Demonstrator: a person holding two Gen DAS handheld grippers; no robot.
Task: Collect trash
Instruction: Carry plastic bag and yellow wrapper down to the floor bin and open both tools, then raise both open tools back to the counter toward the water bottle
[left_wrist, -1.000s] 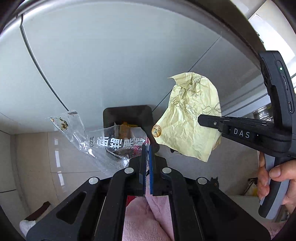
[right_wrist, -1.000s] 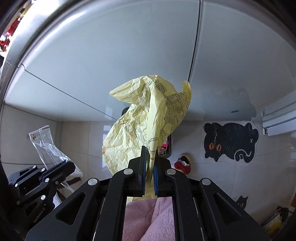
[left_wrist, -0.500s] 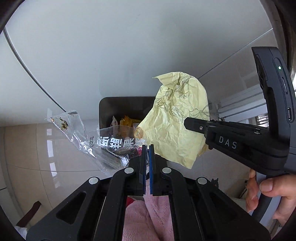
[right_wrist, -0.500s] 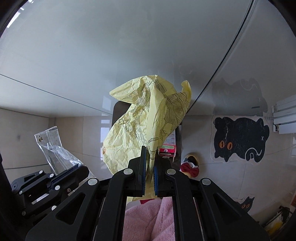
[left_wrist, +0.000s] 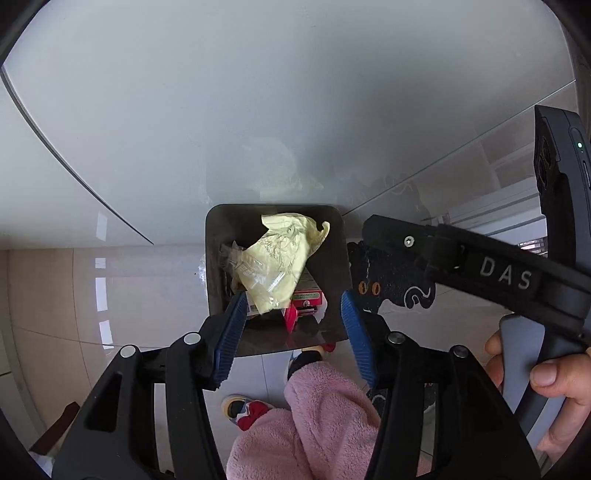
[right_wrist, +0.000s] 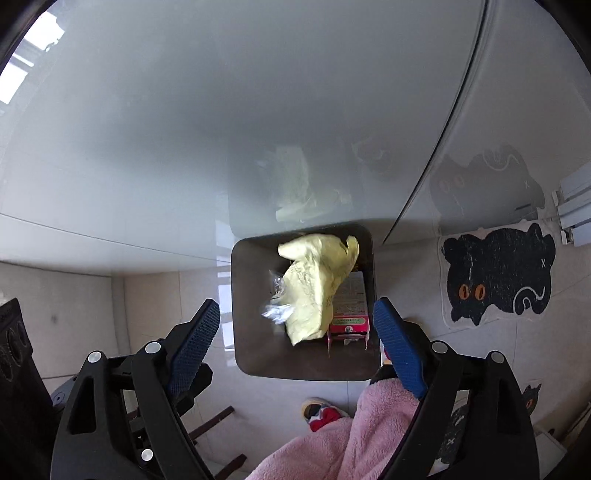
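Note:
A dark square trash bin (left_wrist: 218, 280) (right_wrist: 255, 295) stands on the floor against a pale glossy cabinet. Inside it lie the crumpled yellow paper (left_wrist: 284, 254) (right_wrist: 314, 284), the clear plastic wrapper (left_wrist: 258, 277) (right_wrist: 277, 310) and a red-and-white carton (left_wrist: 306, 295) (right_wrist: 349, 310). My left gripper (left_wrist: 291, 325) hangs over the bin with its jaws opening, nothing pressed between the blue pads. My right gripper (right_wrist: 297, 347) also hovers above the bin, jaws opening wide and holding nothing. The right gripper's black body (left_wrist: 480, 269) reaches in from the right of the left wrist view, held by a hand (left_wrist: 546, 391).
A black cat-shaped mat (right_wrist: 498, 273) lies on the tiled floor right of the bin. A pink fleece sleeve (left_wrist: 325, 424) (right_wrist: 351, 435) and a colourful shoe (left_wrist: 243, 410) show below the grippers. The left gripper's body (right_wrist: 14, 350) sits at the left edge of the right wrist view.
Both grippers sank toward the bin and opened. The yellow paper dropped from the right gripper and the clear wrapper from the left; both now lie in the bin.

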